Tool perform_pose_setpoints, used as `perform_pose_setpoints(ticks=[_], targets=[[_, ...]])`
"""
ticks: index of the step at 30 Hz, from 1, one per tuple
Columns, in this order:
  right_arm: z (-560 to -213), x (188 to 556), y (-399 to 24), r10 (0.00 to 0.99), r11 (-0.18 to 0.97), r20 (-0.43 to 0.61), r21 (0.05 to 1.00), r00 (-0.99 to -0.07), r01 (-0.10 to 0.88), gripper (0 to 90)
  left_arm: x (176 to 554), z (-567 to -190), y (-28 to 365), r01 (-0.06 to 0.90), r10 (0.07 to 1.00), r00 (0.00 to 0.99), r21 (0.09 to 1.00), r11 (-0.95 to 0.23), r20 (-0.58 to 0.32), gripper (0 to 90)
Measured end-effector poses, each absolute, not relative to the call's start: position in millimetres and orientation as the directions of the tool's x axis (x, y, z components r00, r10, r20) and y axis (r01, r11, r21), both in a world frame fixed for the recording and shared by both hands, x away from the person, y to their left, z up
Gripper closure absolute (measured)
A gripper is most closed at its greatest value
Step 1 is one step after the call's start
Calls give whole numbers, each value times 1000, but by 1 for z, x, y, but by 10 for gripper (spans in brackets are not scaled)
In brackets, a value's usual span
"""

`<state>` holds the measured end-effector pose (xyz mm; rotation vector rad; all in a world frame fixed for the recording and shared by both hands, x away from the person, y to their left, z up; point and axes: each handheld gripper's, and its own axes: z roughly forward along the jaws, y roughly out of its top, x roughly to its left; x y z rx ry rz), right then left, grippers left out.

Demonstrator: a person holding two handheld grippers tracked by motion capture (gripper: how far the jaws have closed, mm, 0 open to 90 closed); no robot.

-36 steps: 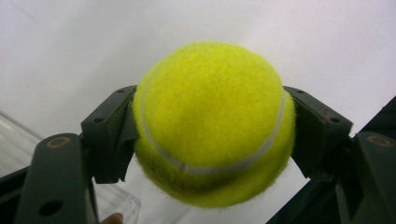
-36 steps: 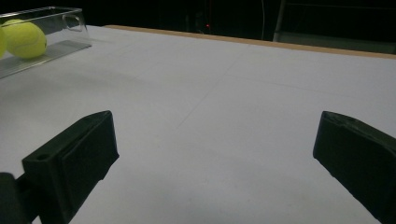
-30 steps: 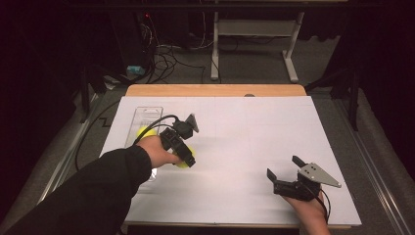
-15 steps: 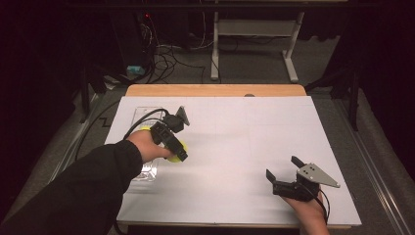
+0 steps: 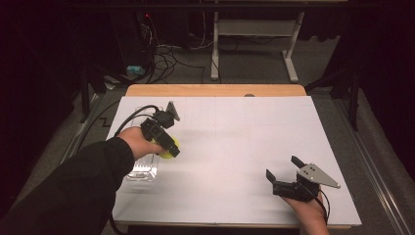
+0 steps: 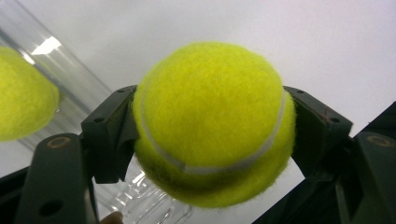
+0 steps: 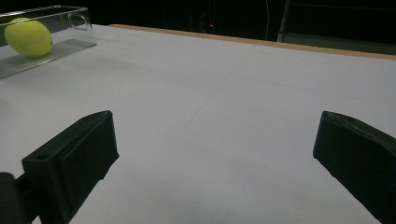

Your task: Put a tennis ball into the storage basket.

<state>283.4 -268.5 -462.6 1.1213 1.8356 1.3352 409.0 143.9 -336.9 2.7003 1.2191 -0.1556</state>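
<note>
Tongs status, per view.

High view: left tongs (image 5: 169, 149) sit at centre-left of the frame, clenched on a yellow tennis ball (image 5: 170, 148); the ball shows just under the black jaws, above the white table (image 5: 235, 142). A person's dark sleeve (image 5: 73, 191) comes in from the lower left. A clear plastic container (image 5: 143, 169) lies on the table just below and left of the ball, partly under the hand; whether the ball touches it can't be told here. Right tongs (image 5: 283, 171) are at lower right, resting low near the table's near edge, jaws spread apart with nothing between them, grey three-cornered plate on top. Well apart from the ball.

Left gripper view: tennis ball (image 6: 212, 123) fills the middle of the frame, pinched between both black jaws, one on each side, pads pressing into the felt. White seam runs across its lower half. A second tennis ball (image 6: 25, 93) shows at the left edge, behind the clear container wall (image 6: 70, 79), which runs diagonally from upper left down to bottom centre. White table behind.

Right gripper view: right tongs (image 7: 215, 158) released, jaws wide at lower left and lower right, bare white table between them. Upper left corner: clear container (image 7: 70, 42) with a tennis ball (image 7: 28, 37) inside it, far off.
</note>
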Motion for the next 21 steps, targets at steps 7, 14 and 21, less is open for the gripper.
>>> perform_pose_setpoints(ticks=[7,14,21], targets=[[-463,283,-268,886,141,7,949,-464,283,0,412,-338,158,767,752,641,98,-634,-152,266],[-463,283,-268,885,144,4,948,-465,283,0,412,-338,169,779,765,627,104,-618,-151,266],[-462,283,-268,884,146,2,949,-467,280,0,414,-340,181,793,779,610,93,-603,-149,266]])
